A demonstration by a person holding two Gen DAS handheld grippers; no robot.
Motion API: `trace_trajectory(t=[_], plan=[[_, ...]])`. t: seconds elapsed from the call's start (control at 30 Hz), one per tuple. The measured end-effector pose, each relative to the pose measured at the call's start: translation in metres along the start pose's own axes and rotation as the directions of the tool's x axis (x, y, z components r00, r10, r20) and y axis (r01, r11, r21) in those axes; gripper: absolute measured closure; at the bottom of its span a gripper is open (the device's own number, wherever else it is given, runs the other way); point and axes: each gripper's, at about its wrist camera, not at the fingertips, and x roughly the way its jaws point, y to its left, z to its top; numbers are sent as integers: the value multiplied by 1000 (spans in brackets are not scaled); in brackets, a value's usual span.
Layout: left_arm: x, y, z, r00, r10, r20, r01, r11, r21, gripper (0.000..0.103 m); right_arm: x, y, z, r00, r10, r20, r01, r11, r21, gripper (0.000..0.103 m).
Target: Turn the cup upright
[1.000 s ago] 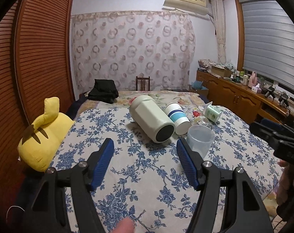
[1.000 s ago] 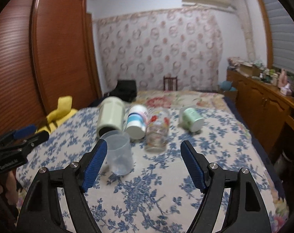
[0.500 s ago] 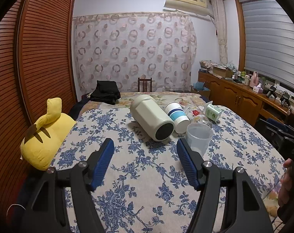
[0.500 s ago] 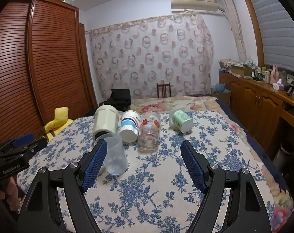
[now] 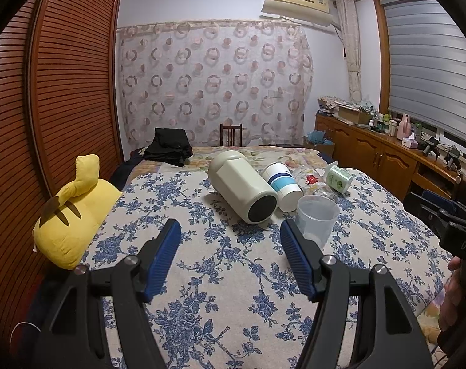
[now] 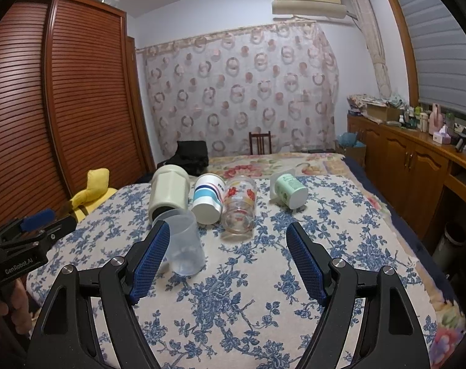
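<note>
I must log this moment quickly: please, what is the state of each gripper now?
Left gripper: open, holding nothing, above the floral bedspread.
Right gripper: open, holding nothing; the translucent plastic cup stands beside its left finger.

Two low wrist views, side by side, sharing the bed [image 5: 233,292].

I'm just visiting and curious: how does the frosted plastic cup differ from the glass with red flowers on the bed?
The frosted plastic cup stands upright, mouth up; the flowered glass lies on its side, its end facing the camera. The plastic cup is plain and cloudy; the glass is clear with red flower prints. The plastic cup sits nearer the grippers. Both are see-through, empty and rest on the floral bedspread.
</note>
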Motion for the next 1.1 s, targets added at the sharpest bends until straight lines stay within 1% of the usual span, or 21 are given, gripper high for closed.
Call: trace_trajectory(t=[1.1], plan=[[-4, 7, 4, 1000, 7, 14, -7, 1000, -5, 36, 0, 2, 0, 1000, -2, 1, 2, 1000, -1, 23]])
